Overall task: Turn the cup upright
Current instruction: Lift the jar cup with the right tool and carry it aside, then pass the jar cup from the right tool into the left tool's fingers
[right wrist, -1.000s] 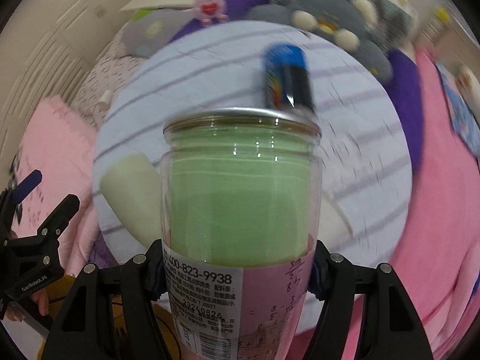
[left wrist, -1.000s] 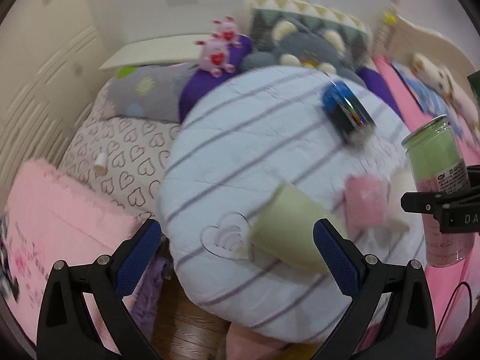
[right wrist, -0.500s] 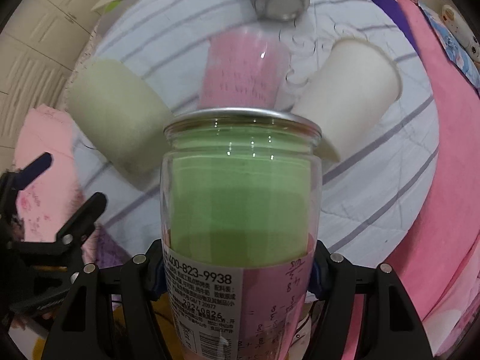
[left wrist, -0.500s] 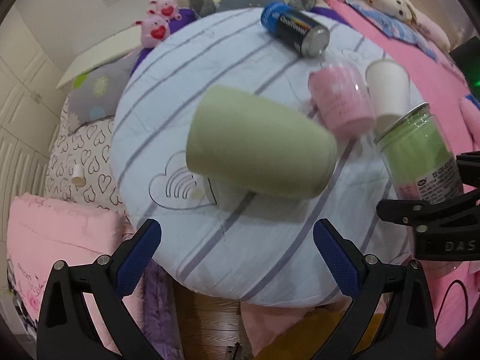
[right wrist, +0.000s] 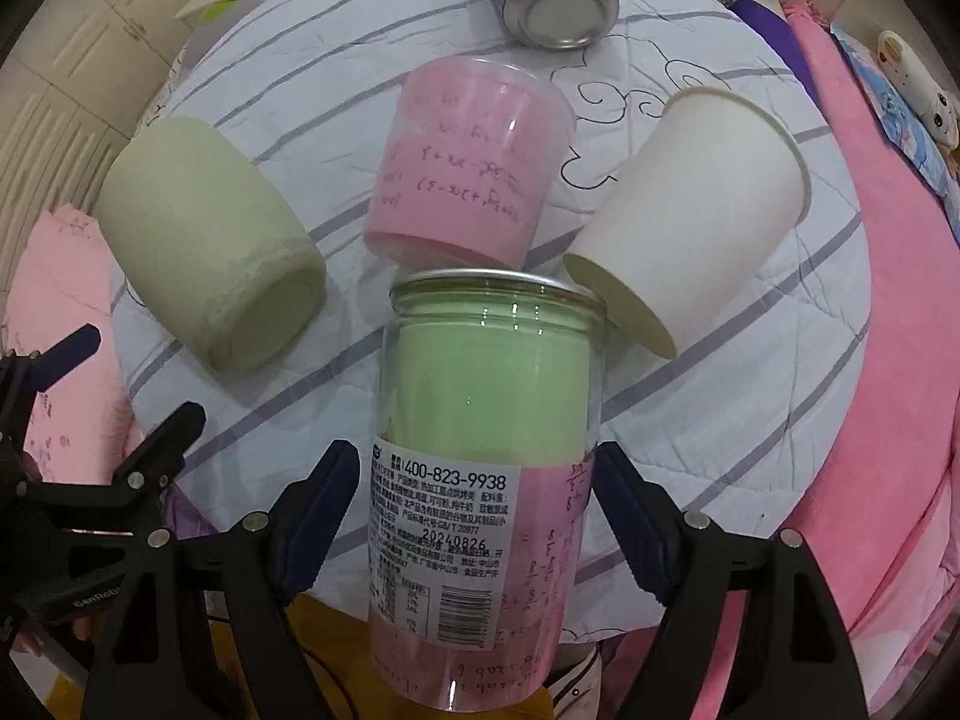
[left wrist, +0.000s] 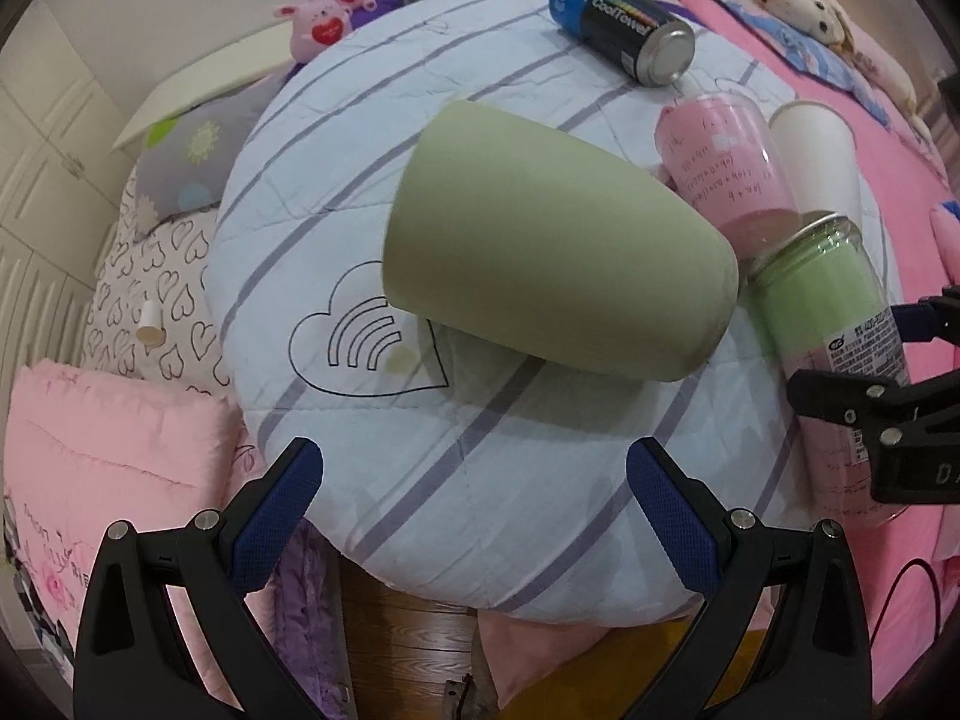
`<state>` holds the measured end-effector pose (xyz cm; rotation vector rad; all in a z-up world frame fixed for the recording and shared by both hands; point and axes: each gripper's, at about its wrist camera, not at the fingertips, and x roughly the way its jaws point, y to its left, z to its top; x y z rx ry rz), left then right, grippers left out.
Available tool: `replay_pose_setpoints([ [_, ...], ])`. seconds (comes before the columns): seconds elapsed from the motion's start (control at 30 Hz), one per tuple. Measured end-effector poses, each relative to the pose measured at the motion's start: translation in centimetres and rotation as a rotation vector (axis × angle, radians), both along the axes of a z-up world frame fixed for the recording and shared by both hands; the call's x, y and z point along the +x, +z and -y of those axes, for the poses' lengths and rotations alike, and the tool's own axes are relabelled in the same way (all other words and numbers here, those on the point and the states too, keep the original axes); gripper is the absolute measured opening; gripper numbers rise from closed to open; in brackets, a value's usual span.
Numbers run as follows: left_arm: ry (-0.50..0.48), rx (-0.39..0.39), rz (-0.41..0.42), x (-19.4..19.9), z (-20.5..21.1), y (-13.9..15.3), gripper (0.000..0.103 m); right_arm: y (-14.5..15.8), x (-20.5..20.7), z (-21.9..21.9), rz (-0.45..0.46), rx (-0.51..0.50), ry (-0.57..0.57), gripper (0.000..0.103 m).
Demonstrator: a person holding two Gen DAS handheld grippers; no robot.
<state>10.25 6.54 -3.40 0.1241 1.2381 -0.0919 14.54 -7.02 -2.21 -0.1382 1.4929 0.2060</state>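
We read "400-823-9938" and "20240826" on the label of the clear jar (right wrist: 480,450) clenched in our right claw (right wrist: 474,516), and "CoolTower" on the blue can (left wrist: 621,27) lying at the far edge of the round striped cushion (left wrist: 372,480). The green cup (left wrist: 552,246) lies on its side mid-cushion, ahead of and apart from our released left claw (left wrist: 474,507), beside the pink cup (left wrist: 726,171) with illegible handwriting and the white cup (right wrist: 690,204). Compared with half a second ago, the green cup looms larger and the jar has dropped nearer the cushion's near-right edge.
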Motion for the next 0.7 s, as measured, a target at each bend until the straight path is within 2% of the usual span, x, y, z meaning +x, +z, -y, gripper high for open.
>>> replay_pose_setpoints([
  [0.27,0.037,0.002,0.016,-0.8,-0.1,1.1,0.102,0.1,-0.8,-1.4,-0.016,-0.003,0.036,0.081],
  [0.4,0.041,0.008,0.016,-1.4,0.6,2.0,0.102,1.5,-1.5,-1.2,0.01,0.007,0.05,0.081],
  [0.6,0.043,-0.018,0.055,-2.9,2.7,4.7,0.102,3.7,-2.4,1.0,0.051,0.037,0.073,0.081],
  [0.7,0.037,-0.019,0.068,-3.2,4.1,5.5,0.102,4.3,-2.7,3.8,0.061,0.057,0.084,0.081],
])
